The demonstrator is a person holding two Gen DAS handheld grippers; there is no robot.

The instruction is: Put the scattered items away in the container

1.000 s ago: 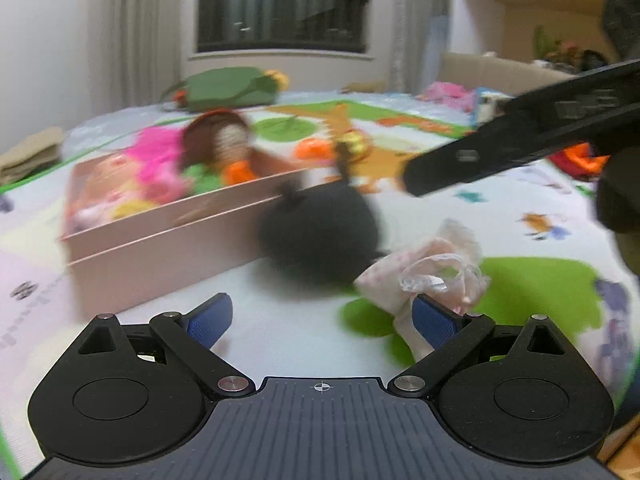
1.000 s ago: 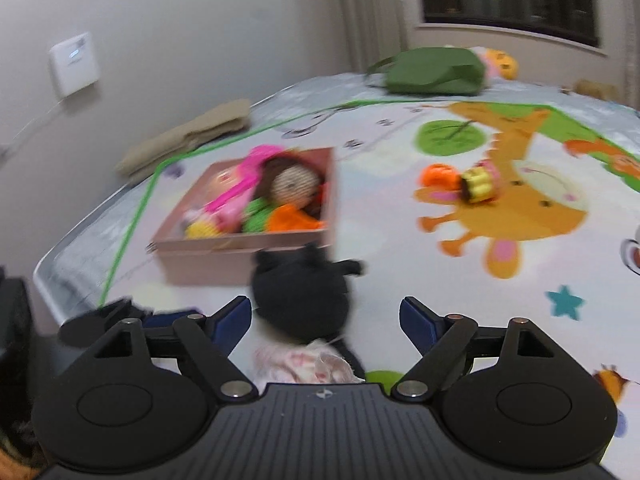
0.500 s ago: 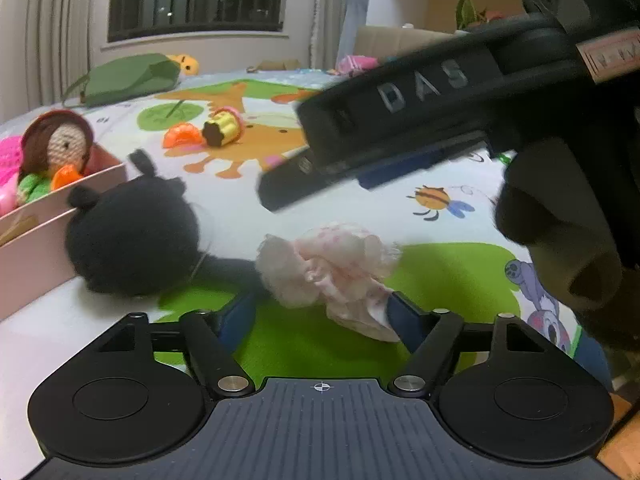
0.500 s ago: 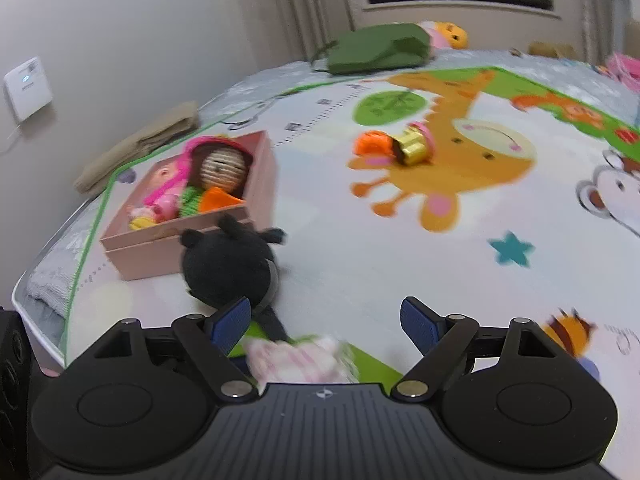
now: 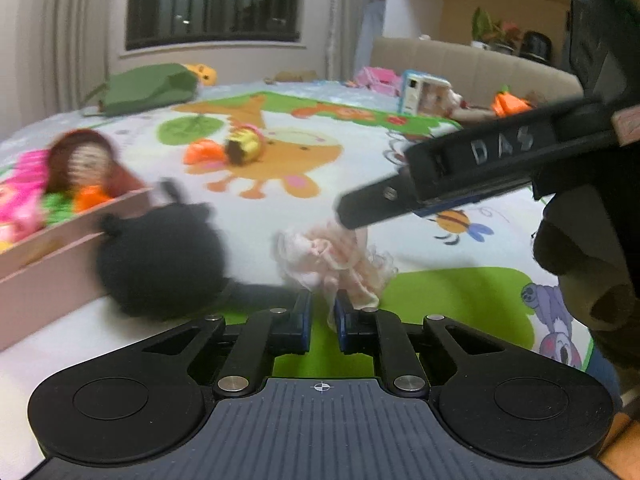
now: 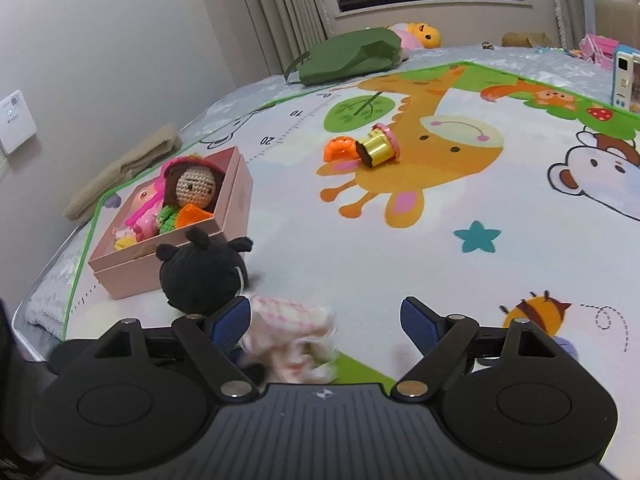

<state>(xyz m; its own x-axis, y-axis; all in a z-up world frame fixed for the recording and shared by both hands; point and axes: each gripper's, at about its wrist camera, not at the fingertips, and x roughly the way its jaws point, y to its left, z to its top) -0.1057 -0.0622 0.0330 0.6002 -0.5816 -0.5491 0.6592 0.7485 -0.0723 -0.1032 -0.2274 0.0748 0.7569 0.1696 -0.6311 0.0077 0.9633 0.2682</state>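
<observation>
On a bright cartoon-print play mat [image 6: 400, 264], the left gripper [image 5: 322, 322] is clenched on the near edge of a crumpled pink-and-white frilly cloth item [image 5: 336, 258], low and centre in the left wrist view, where a fold of the fabric is pinched between the blue fingers [image 5: 298, 320]. The right gripper [image 6: 324, 320] hovers directly over the same bundle, fingers spread wide and released, with the cloth showing between them at the bottom of the right wrist view but not pressed by either pad.

Just left of the cloth lies a round black knitted plush toy with small ears [image 6: 202, 274], resting against the near wall of the open pink cardboard box [image 6: 236, 200], which sits at the left of both views. The box already holds a brown-haired crochet doll [image 6: 192, 186] and bright pink, green and orange toys. In the upper middle of the mat, well apart from the box, an orange plastic piece [image 6: 340, 148] lies touching a small gold-wrapped cupcake-shaped toy [image 6: 378, 148].

The step in hand appears to be picking up the cloth. The next move likely calls for lifting it clear of the mat, carrying it left over the black plush, and letting it go above the box, while the right gripper is free to take the plush.
</observation>
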